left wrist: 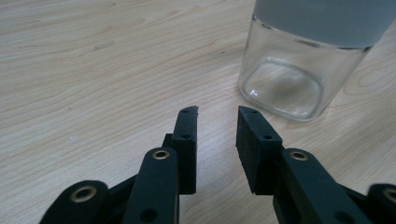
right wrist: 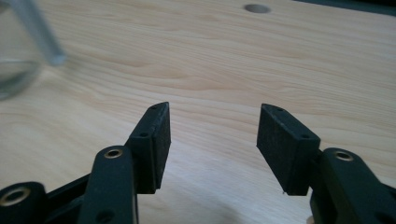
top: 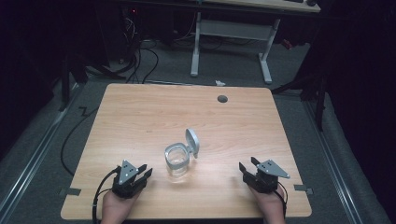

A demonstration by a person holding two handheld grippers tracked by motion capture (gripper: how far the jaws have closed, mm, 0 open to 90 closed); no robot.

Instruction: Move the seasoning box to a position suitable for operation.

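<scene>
a clear glass jar (top: 177,161) stands upright on the wooden counter (top: 140,121), a little toward the person's side of the middle, and its grey flip lid (top: 192,142) is swung open, tilted up and back on the far right of the rim. the left claw (top: 141,172) rests low at the near left of the counter, held in the person's left hand (top: 119,205), its jaws parted a little with nothing between them. from the left gripper view the jar's glass base (left wrist: 285,88) sits just beyond the fingertips (left wrist: 187,126), slightly off to the right, close but apart from them. the right claw (top: 248,164) sits at the near right in the person's right hand (top: 268,205), well apart from the jar, jaws spread wider and holding nothing. in the right gripper view bare wood shows between the two pads (right wrist: 280,140), with the edge of the jar blurred at the far left and a round grey cable hole (right wrist: 257,8) near the counter's far edge. that same hole (top: 222,98) shows from above. beyond the counter stands a white desk frame (top: 231,42) on the grey floor, with black cables (top: 140,60) trailing to its left.
</scene>
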